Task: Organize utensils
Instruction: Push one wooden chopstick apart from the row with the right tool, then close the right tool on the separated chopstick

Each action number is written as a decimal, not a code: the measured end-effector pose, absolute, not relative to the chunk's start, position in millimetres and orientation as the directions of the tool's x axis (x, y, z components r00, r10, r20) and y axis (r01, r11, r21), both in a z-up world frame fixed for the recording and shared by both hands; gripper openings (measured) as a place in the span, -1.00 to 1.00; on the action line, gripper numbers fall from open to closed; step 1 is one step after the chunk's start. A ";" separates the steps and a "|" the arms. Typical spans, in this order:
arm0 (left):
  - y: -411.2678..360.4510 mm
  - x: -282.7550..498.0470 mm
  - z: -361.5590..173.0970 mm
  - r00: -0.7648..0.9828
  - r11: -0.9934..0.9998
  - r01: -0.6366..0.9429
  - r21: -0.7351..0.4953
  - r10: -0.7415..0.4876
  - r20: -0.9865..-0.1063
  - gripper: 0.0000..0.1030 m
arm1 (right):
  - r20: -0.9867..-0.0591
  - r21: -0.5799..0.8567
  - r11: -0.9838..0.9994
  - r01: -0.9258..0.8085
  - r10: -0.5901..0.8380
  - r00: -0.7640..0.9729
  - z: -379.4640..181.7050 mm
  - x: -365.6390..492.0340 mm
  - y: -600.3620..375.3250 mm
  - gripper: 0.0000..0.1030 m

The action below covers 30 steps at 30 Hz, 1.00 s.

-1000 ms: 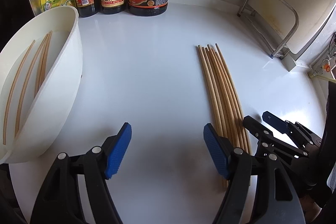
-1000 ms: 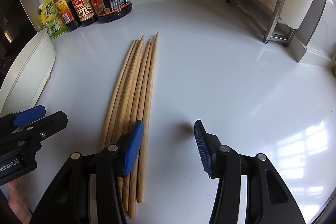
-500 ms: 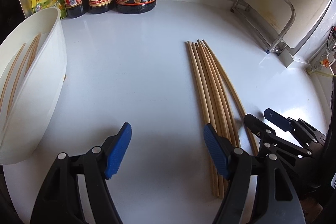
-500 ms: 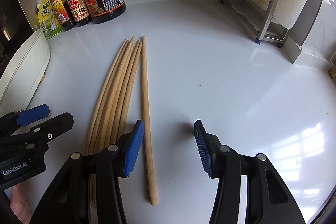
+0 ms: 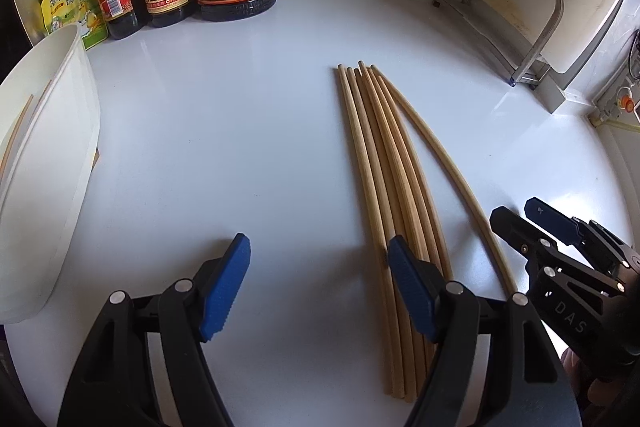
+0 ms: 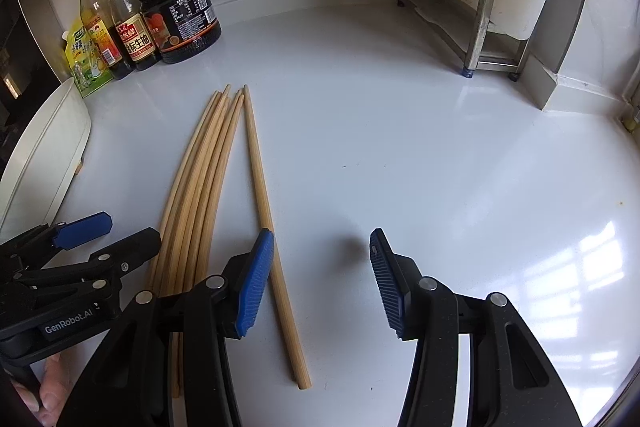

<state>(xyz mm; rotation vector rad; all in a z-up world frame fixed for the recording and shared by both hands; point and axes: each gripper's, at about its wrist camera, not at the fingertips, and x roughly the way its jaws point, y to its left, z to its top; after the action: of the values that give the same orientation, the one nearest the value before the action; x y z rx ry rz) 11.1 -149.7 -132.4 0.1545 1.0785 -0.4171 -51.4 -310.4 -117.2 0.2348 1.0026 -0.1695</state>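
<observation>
On the white counter (image 6: 420, 155) lies a bundle of chopsticks (image 6: 200, 179), and 1 single chopstick (image 6: 262, 203) sits split off just to its right, its far tip near the bundle's tips and its near end splayed away. All of them run lengthwise away from the cameras, so their long axis is roughly in line with the way both grippers point. The right gripper (image 6: 322, 281) hangs with its jaws apart and nothing between the pads — the single chopstick passes just beside the left pad, under its edge rather than in the gap. The left gripper (image 5: 318, 287) is also spread wide and empty; its right finger sits over the bundle (image 5: 394, 187), while the gap itself covers bare counter. The right gripper is the nearer one to the stray stick (image 5: 452, 171), and judging by that, a small shift leftward would bring the stick between its pads, crosswise to the closing direction. A white tub (image 5: 48, 163) at the left edge already holds a few chopsticks and looks like the destination.
</observation>
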 end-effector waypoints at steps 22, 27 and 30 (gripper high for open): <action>-159.9 28.0 -133.5 0.443 0.922 0.387 0.011 -0.175 -0.879 0.27 | -0.847 0.002 0.990 0.140 -0.073 0.527 -122.1 -37.5 -289.6 -0.10; -170.1 20.6 -129.1 0.454 0.904 0.427 0.016 -0.199 -0.869 -0.55 | -0.843 -0.003 0.998 0.069 -0.040 0.536 -122.0 -35.5 -277.6 -0.74; -172.6 17.9 -129.1 0.449 0.897 0.442 0.014 -0.208 -0.869 -0.86 | -0.843 -0.022 0.999 0.040 -0.040 0.537 -122.1 -34.1 -271.5 -0.88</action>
<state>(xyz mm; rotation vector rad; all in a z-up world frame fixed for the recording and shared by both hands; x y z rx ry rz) 17.9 -172.6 -129.1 0.2532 1.0314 -0.4072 -34.1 -271.5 -122.1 0.0001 1.0031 -0.0471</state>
